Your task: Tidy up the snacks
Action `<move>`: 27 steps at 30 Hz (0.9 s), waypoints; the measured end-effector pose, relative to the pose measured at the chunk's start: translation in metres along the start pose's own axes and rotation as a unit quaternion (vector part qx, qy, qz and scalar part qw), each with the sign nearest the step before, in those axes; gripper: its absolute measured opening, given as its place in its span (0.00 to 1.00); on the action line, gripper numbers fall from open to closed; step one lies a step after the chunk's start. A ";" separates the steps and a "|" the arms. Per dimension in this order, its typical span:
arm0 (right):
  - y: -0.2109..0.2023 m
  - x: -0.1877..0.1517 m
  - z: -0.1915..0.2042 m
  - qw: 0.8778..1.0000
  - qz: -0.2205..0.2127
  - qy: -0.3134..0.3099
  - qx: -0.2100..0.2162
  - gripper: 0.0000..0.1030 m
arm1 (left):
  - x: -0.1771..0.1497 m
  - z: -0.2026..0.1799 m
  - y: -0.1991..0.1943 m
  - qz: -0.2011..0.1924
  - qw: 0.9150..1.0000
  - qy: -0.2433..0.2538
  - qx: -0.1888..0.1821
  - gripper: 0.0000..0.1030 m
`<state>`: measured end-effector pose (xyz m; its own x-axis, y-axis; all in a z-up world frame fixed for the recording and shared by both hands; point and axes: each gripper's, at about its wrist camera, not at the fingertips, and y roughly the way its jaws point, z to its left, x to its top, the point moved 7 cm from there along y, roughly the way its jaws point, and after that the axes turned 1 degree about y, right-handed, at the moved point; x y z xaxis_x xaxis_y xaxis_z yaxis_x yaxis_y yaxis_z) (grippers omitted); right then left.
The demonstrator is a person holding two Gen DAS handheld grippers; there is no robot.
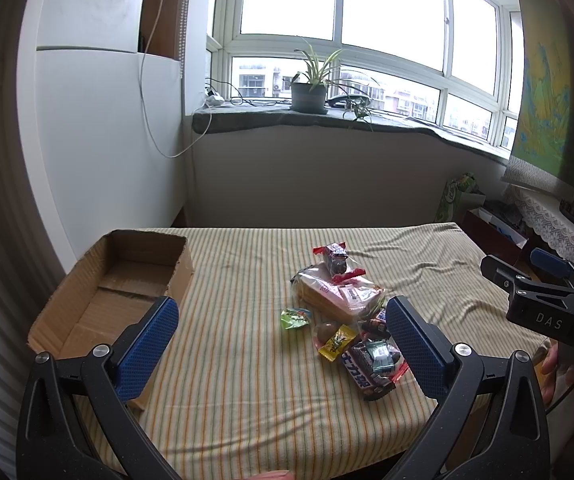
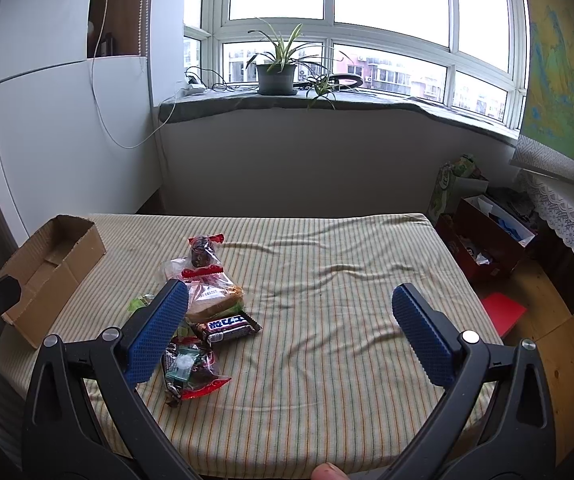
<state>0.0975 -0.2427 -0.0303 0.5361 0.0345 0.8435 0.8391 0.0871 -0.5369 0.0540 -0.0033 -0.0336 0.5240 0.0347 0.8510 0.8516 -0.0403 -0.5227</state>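
A pile of snacks lies on the striped tablecloth [image 1: 247,360]: a wrapped sandwich [image 1: 339,294], a red-ended date packet [image 1: 335,262], a green candy [image 1: 295,317], a yellow candy [image 1: 337,342] and a dark chocolate bar [image 1: 365,368]. An open cardboard box [image 1: 107,296] sits at the table's left. My left gripper [image 1: 283,344] is open and empty above the table, between box and pile. My right gripper [image 2: 289,332] is open and empty, right of the pile; the sandwich [image 2: 215,300], chocolate bar [image 2: 229,326] and box [image 2: 47,272] show there too.
The right gripper's body [image 1: 543,296] shows at the right edge of the left wrist view. A potted plant [image 1: 309,92] stands on the windowsill. Boxes and bags [image 2: 483,236] sit on the floor to the table's right, next to a lace-covered shelf [image 2: 567,216].
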 end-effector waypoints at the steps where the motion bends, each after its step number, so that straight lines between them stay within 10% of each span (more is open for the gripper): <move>1: 0.000 0.000 -0.001 1.000 0.000 0.000 -0.001 1.00 | 0.000 0.000 0.000 0.000 1.000 0.000 0.000 1.00; 27: -0.004 -0.005 -0.006 1.000 0.002 -0.001 -0.005 1.00 | -0.001 0.004 0.002 0.002 1.000 -0.002 0.001 1.00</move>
<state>0.0918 -0.2492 -0.0323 0.5397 0.0378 0.8410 0.8375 0.0771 -0.5409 0.0549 0.0001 -0.0357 0.5283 0.0387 0.8482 0.8490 -0.0394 -0.5270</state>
